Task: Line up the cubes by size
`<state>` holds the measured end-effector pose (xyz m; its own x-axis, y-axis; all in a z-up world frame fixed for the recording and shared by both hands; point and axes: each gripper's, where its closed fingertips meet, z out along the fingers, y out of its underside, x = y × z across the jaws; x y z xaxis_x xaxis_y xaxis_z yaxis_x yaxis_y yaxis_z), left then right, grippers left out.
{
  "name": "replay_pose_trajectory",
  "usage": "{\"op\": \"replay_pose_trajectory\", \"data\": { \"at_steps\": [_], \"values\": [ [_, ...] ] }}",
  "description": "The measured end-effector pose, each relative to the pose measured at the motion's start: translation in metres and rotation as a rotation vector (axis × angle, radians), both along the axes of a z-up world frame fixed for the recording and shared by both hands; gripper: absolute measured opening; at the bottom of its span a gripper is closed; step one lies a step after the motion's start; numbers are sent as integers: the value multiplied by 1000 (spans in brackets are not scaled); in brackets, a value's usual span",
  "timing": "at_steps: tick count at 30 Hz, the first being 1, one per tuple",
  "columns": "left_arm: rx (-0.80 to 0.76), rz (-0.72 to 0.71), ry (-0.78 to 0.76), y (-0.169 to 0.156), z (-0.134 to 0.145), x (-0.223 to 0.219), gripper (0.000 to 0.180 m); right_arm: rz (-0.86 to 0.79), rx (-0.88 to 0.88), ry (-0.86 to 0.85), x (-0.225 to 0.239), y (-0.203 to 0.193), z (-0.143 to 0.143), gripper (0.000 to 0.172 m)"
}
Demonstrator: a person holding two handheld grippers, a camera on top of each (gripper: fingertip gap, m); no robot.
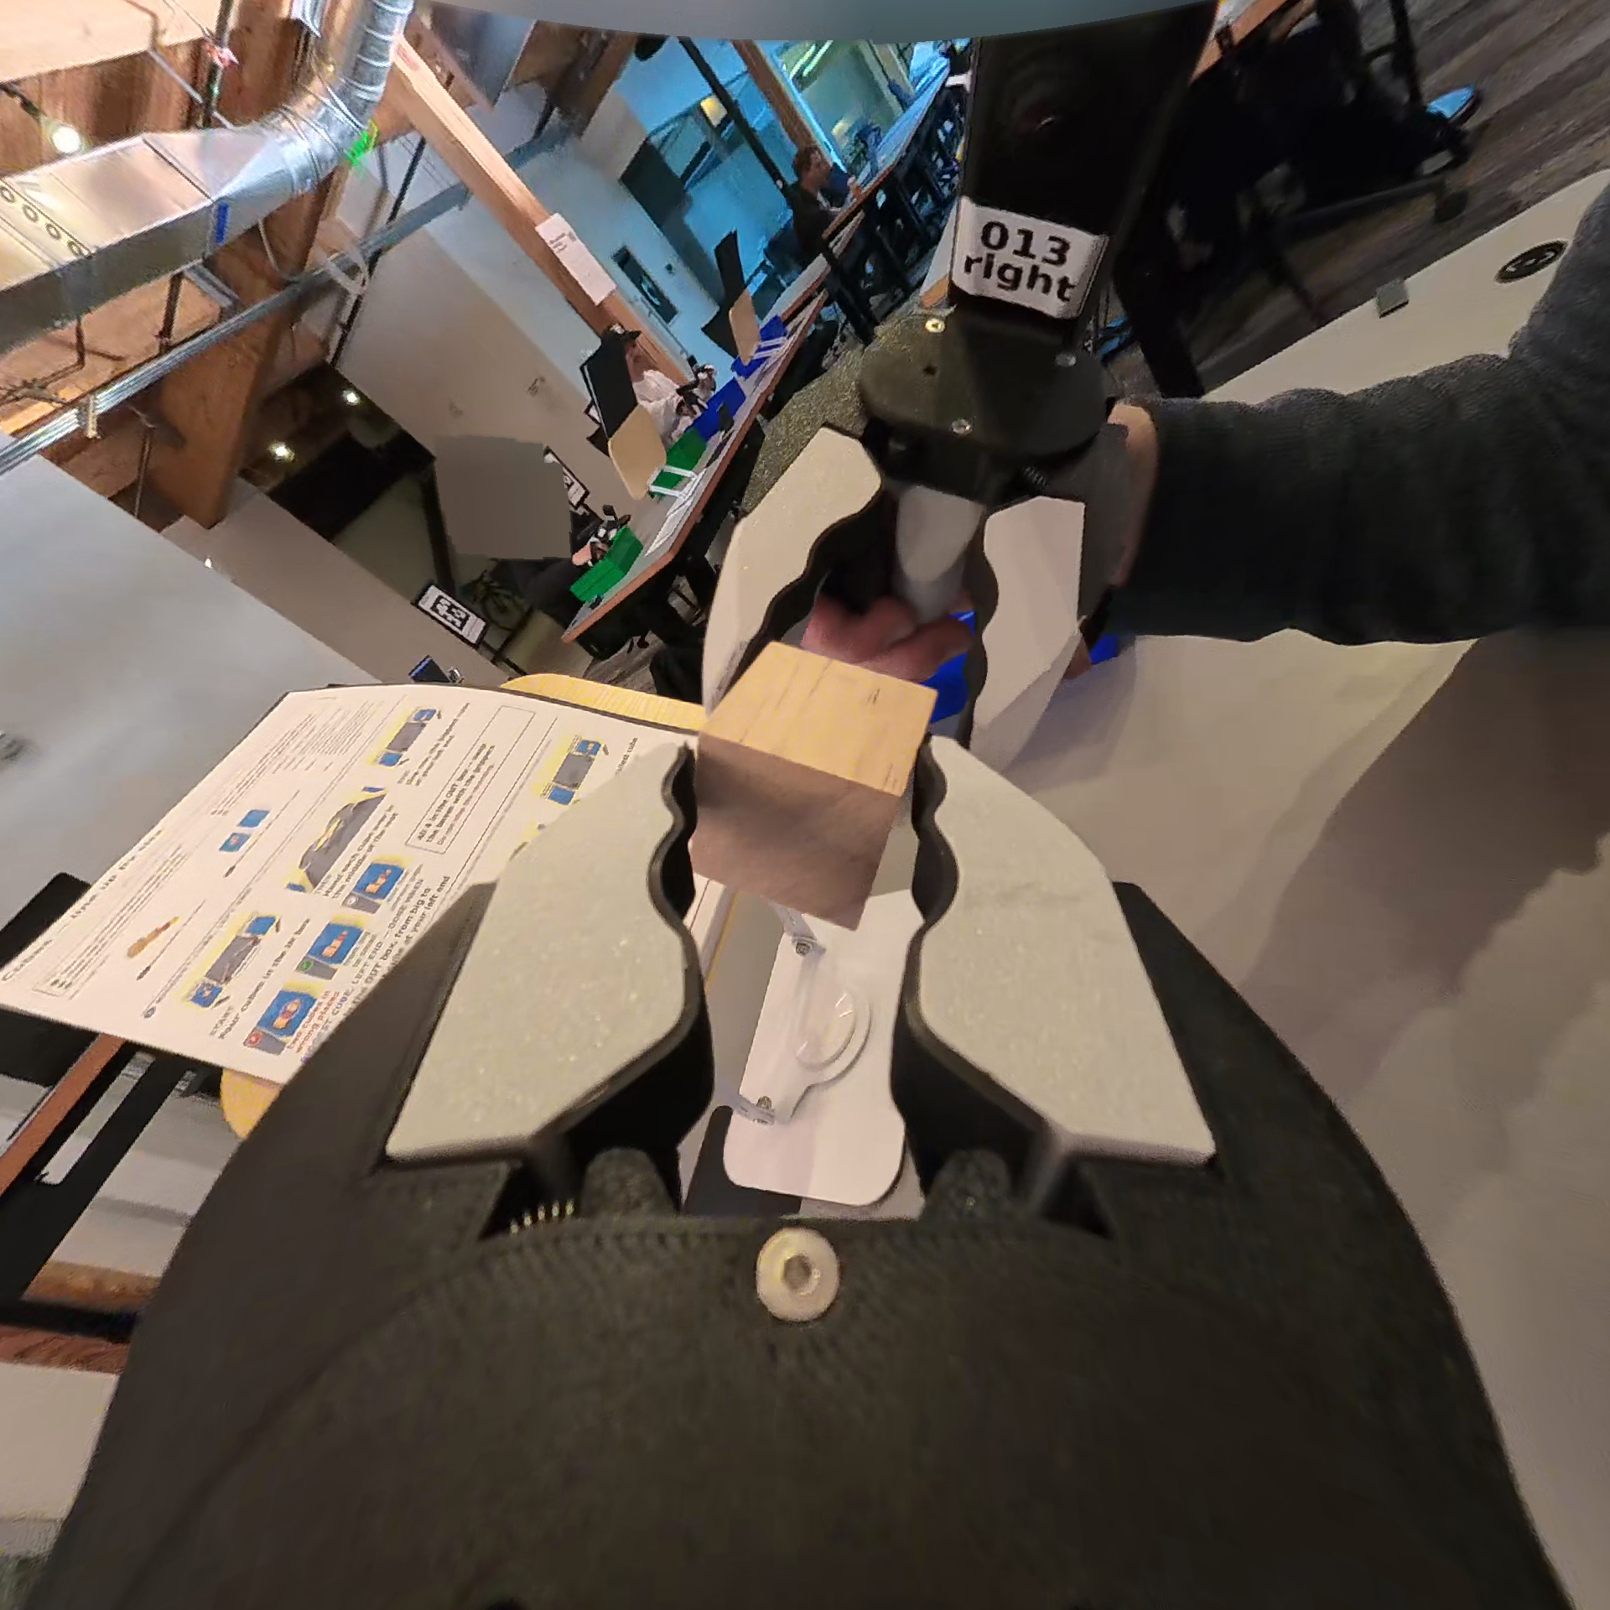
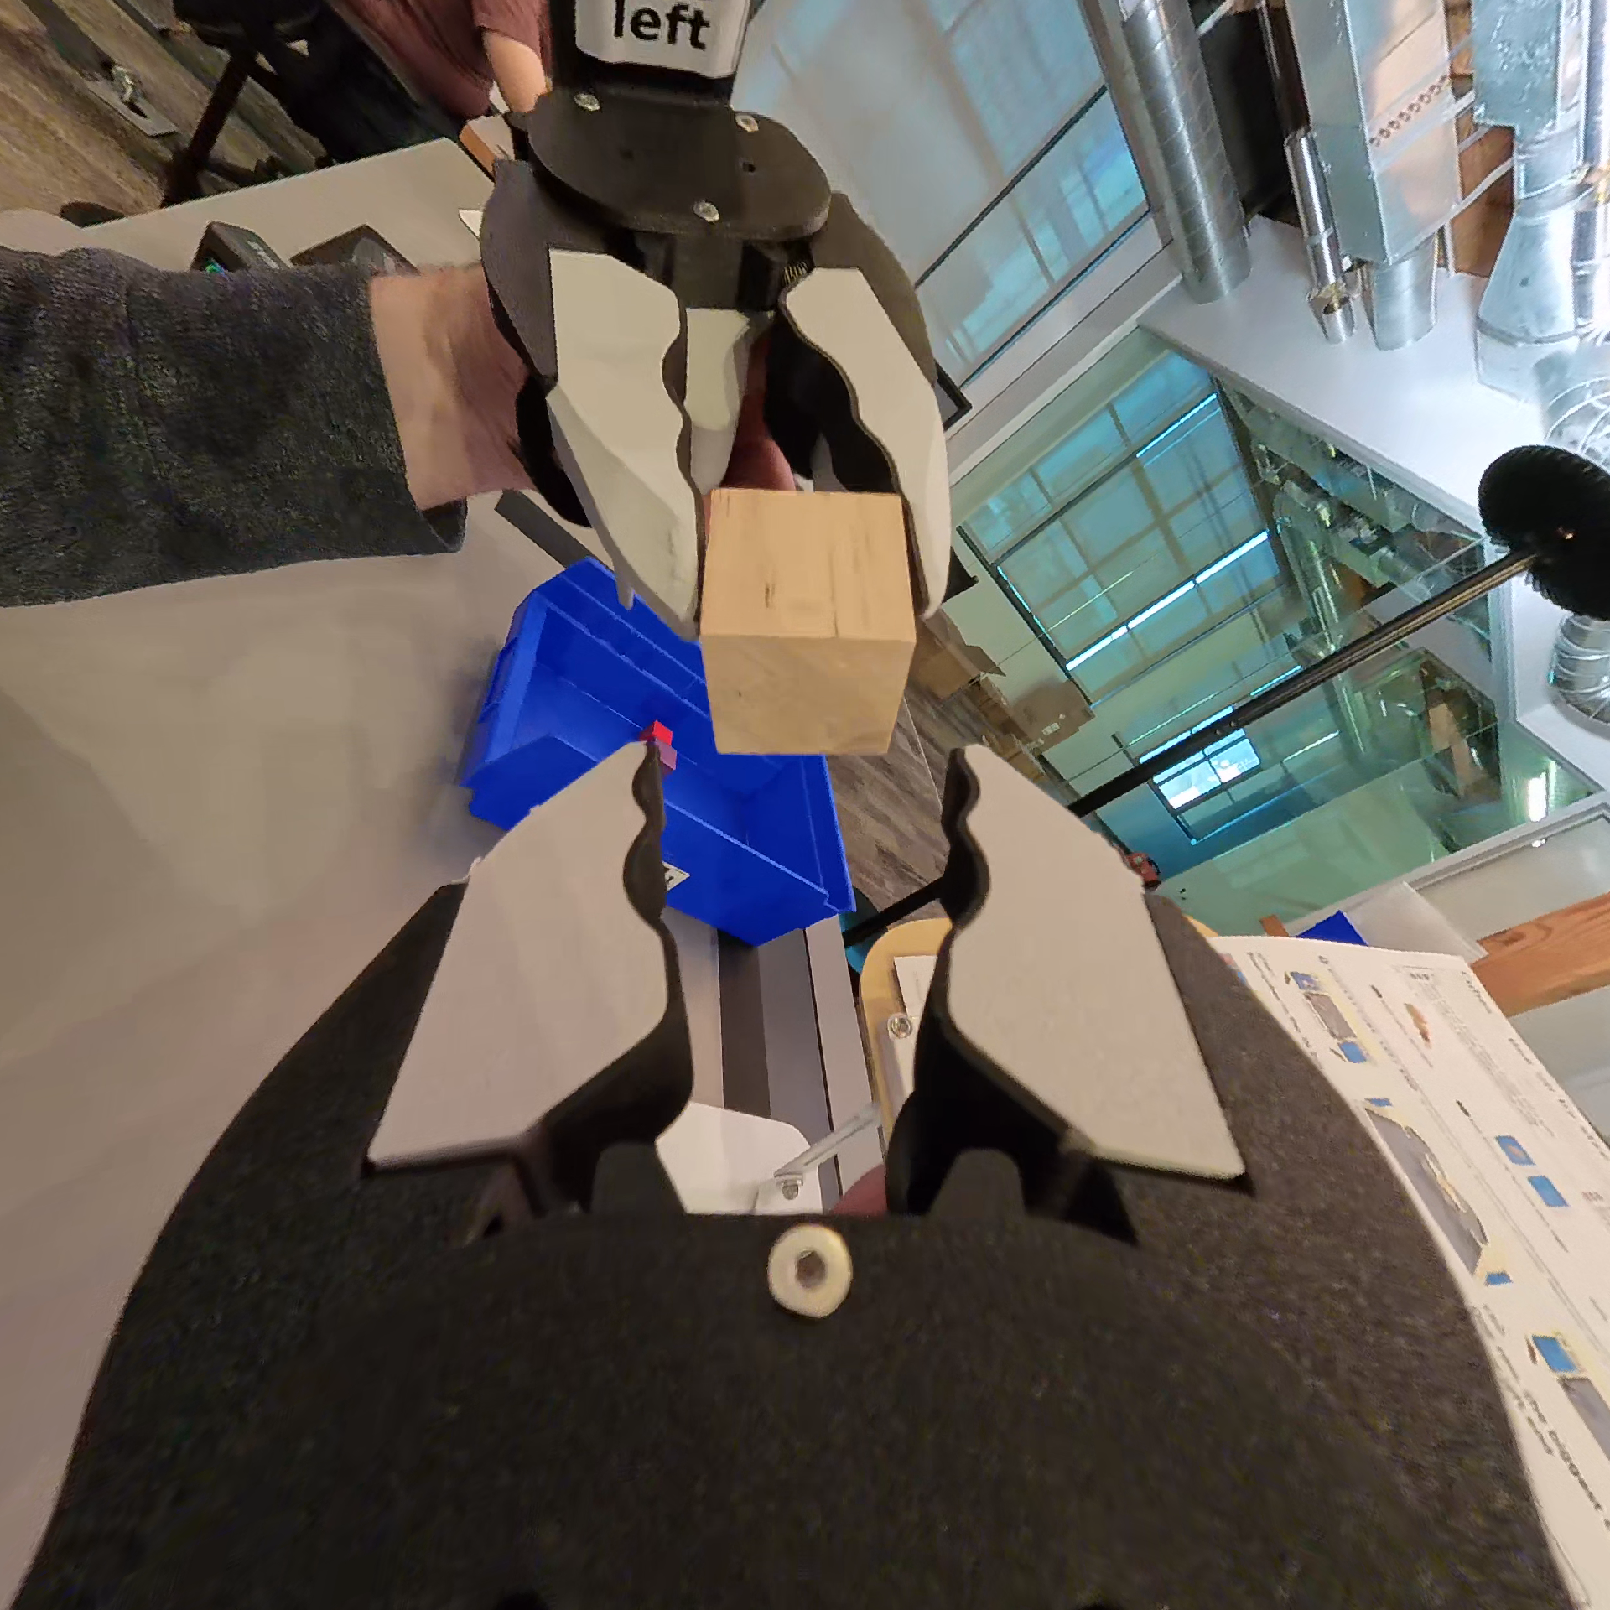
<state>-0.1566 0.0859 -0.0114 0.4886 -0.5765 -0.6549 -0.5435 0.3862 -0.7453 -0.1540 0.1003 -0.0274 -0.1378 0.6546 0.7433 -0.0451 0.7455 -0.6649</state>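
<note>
Two hand-held grippers are seen facing each other tip to tip in mid-air, with a single pale, square-cornered wooden cube (image 2: 806,618) between them. The cube is clamped by the left gripper (image 1: 806,788), whose grey fingers (image 2: 645,488) are pressed against two opposite faces, while the right gripper (image 2: 801,767) is held apart, its jaws spread wider than the cube and its tips just short of the cube's free end. The cube thus lies straight ahead of the right gripper, along its finger line, and is already in the left one; a handover is judged likely. Below, a blue plastic bin (image 2: 767,862) sits at the grey table's (image 2: 218,784) edge, a small red block (image 2: 662,733) inside it. A printed instruction sheet (image 1: 287,862) is propped nearby.
</note>
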Motion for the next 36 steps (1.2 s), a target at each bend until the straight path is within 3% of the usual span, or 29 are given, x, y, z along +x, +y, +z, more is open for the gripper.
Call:
{"op": "replay_pose_trajectory", "data": {
  "at_steps": [16,36],
  "values": [
    [18,-120,-42,-15,9,20,47,44,27,46,-4,-12,3,55],
    [0,-125,-38,-10,3,22,47,72,31,69,-4,-17,5,44]
  ]
}}
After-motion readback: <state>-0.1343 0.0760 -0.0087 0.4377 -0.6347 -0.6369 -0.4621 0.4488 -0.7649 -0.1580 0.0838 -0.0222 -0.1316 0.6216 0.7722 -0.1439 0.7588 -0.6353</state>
